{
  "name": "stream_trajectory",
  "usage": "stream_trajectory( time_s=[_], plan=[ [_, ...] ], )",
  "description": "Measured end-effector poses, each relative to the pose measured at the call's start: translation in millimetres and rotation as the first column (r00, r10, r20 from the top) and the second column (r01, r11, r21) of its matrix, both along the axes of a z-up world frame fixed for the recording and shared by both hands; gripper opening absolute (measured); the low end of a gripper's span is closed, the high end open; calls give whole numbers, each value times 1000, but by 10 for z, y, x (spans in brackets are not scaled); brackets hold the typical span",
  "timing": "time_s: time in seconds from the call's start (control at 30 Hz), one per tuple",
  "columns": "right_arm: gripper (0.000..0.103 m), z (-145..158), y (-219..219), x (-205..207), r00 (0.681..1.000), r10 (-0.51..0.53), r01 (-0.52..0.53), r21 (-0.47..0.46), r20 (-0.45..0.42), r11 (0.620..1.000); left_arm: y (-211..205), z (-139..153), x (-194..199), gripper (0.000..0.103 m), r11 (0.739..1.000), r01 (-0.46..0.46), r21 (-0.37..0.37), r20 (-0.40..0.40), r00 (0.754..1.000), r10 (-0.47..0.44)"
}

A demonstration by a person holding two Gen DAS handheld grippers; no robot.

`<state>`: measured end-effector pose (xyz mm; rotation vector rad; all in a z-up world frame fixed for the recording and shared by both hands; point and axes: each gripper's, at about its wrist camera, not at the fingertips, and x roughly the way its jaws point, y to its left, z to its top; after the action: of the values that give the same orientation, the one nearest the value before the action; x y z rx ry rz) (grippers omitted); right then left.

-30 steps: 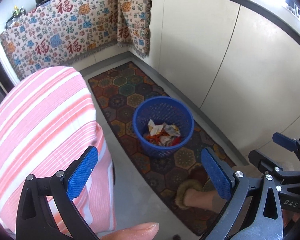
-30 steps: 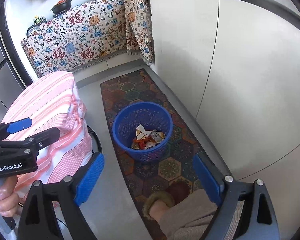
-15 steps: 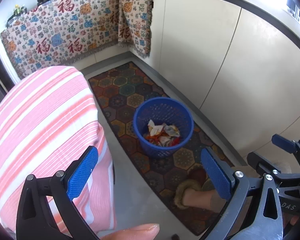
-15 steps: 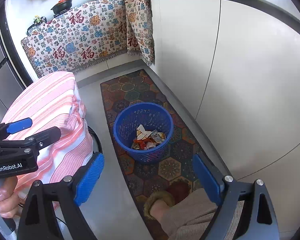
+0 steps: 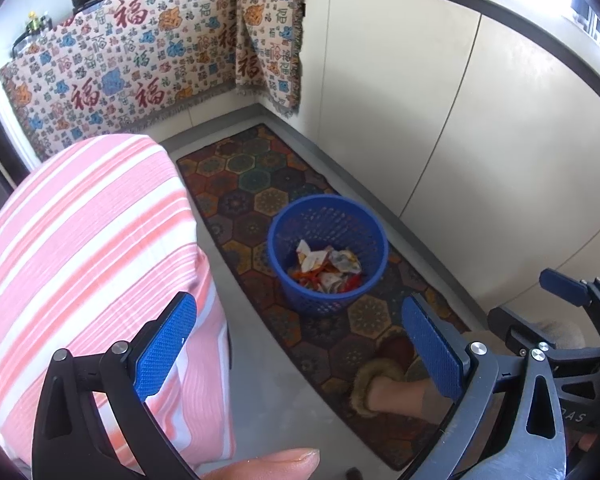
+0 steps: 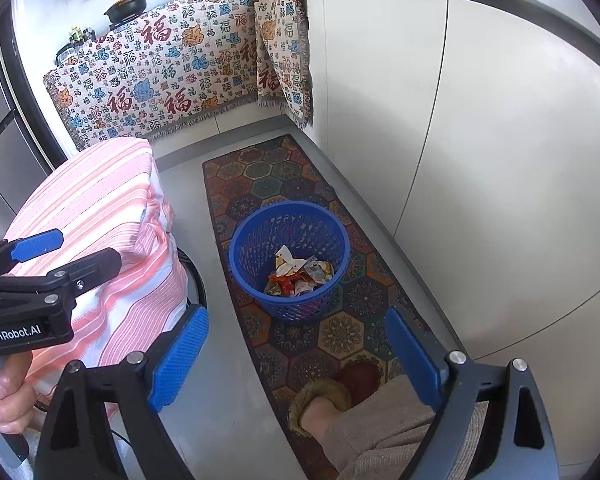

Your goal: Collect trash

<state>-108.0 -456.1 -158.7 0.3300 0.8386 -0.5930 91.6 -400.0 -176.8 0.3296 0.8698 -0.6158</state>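
Right wrist view looks down a narrow kitchen floor: smooth cream cabinet doors [image 6: 480, 140] run along the right, a fringed cloth [image 6: 160, 80] printed with red characters hangs at the far end, and a bulky pink-and-white striped cover [image 6: 100, 220] fills the left. Down the middle lies a long rug [image 6: 340, 332] patterned in hexagons, its long axis running away from the person. On it stands the round blue basket [image 6: 290, 264], mesh-walled plastic and upright, with the trash [image 6: 298, 276], crumpled glossy wrappers in white, orange and red, lying at its bottom. The basket sits ahead of and below both tools, between each pair of blue textured pads. The right gripper [image 6: 296, 360] is spread wide and holds nothing; the left gripper [image 5: 300, 344] is likewise spread and empty. Judging by the framing, the right one is more squarely lined up on the basket, with a slippered foot [image 6: 320, 404] just beneath.
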Motion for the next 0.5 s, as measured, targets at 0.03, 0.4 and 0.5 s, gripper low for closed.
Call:
stream_trajectory(
  time_s=[0.03,0.4,0.5],
  plan=[
    [92,2,-1,0,1000,0,0,-1,0,1000,0,0,0,102,1000,0,1,1,1000,0],
    [92,16,5,5,1000,1,-1,0,0,1000,-16,4,-8,102,1000,5,3,-2,1000,-5],
    [92,18,-2,6,1000,1,-1,2,2,1000,-7,8,-22,102,1000,8,5,1,1000,-8]
  ],
)
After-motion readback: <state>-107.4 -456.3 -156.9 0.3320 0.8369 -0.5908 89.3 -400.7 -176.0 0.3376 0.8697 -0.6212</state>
